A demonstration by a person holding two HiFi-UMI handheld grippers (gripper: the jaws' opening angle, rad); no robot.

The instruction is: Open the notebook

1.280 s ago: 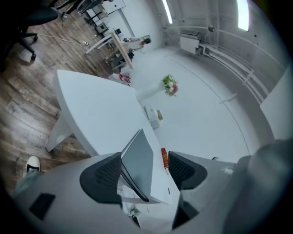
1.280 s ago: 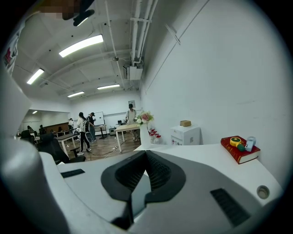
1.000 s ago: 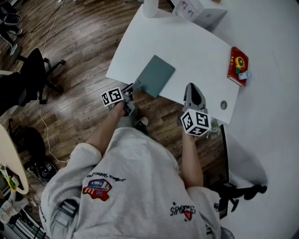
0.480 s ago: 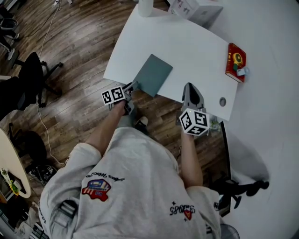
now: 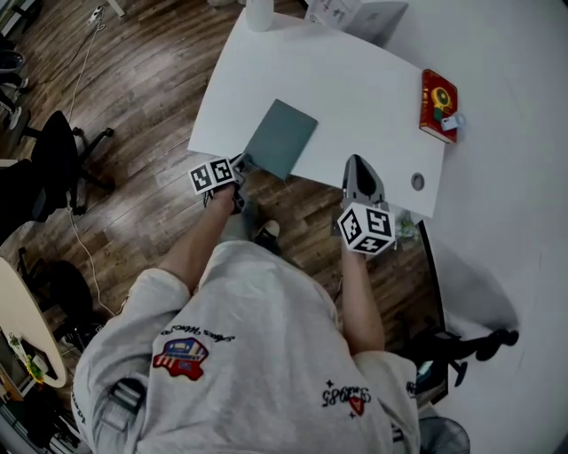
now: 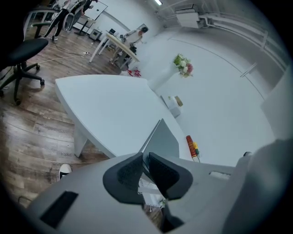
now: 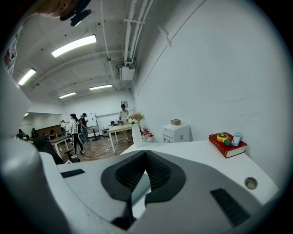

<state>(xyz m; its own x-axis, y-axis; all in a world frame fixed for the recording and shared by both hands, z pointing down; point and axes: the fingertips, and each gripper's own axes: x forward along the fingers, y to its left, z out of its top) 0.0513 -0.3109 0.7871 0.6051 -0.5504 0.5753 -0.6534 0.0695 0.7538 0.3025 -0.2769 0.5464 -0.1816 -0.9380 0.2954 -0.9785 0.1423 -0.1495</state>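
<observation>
The grey-green notebook (image 5: 280, 138) lies at the near edge of the white table (image 5: 355, 89), one corner over the edge. My left gripper (image 5: 238, 165) sits at that near corner. In the left gripper view its jaws (image 6: 145, 157) are closing, the pads pinching the cover's edge, and the notebook (image 6: 162, 139) rises a little ahead of them. My right gripper (image 5: 359, 173) hovers over the table's near edge, to the right of the notebook and apart from it. Its jaws (image 7: 145, 155) are shut with nothing between them.
A red book (image 5: 438, 94) with small items on top lies at the table's far right. A white vase (image 5: 259, 13) and a white box (image 5: 355, 13) stand at the far edge. A cable hole (image 5: 417, 181) is near the right gripper. Office chairs (image 5: 53, 160) stand on the wooden floor at the left.
The left gripper's jaws have come together on the notebook's near corner. The right gripper has shifted only slightly. The notebook stays in place.
</observation>
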